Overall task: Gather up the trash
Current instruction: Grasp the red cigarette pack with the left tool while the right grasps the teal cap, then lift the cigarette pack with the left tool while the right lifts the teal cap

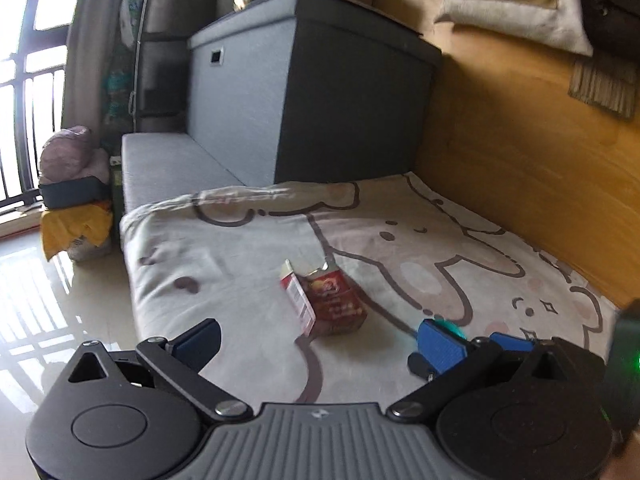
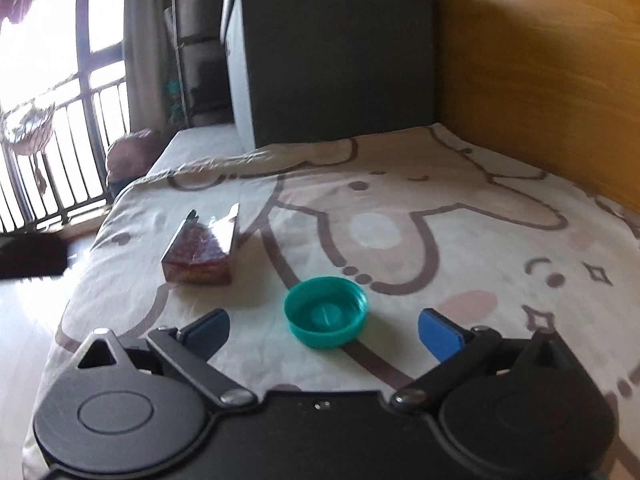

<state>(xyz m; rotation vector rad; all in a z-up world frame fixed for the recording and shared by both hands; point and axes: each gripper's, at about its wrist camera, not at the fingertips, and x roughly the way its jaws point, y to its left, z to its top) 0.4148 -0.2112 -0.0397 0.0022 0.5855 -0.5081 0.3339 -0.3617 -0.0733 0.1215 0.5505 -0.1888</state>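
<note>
Left claw: my left claw hangs low over the near part of the bed, its jaws spread wide and holding nothing.
Right claw: my right claw is also wide open and empty, low over the blanket.
Carton: a torn-open red carton lies on its side on the blanket, ahead of my left claw and apart from both of its fingers; from the right wrist it sits up and to the left, its ripped end pointing away from me.
Cap: a teal cap rests open side up on the blanket, just ahead of the gap between my right claw's fingers and touching neither. It lies near the carton, to its right. From the left wrist only a sliver of teal shows behind a blue finger pad.
Blanket: a pale blanket with a brown-outlined cartoon animal covers the bed and carries both pieces of trash.
Box: a large grey box stands at the far end of the bed, against the wooden wall.
Floor: shiny light tile lies left of the bed, with a railed window beyond.
Pillow: a pillow sits up high at the right, above the wall panel.
</note>
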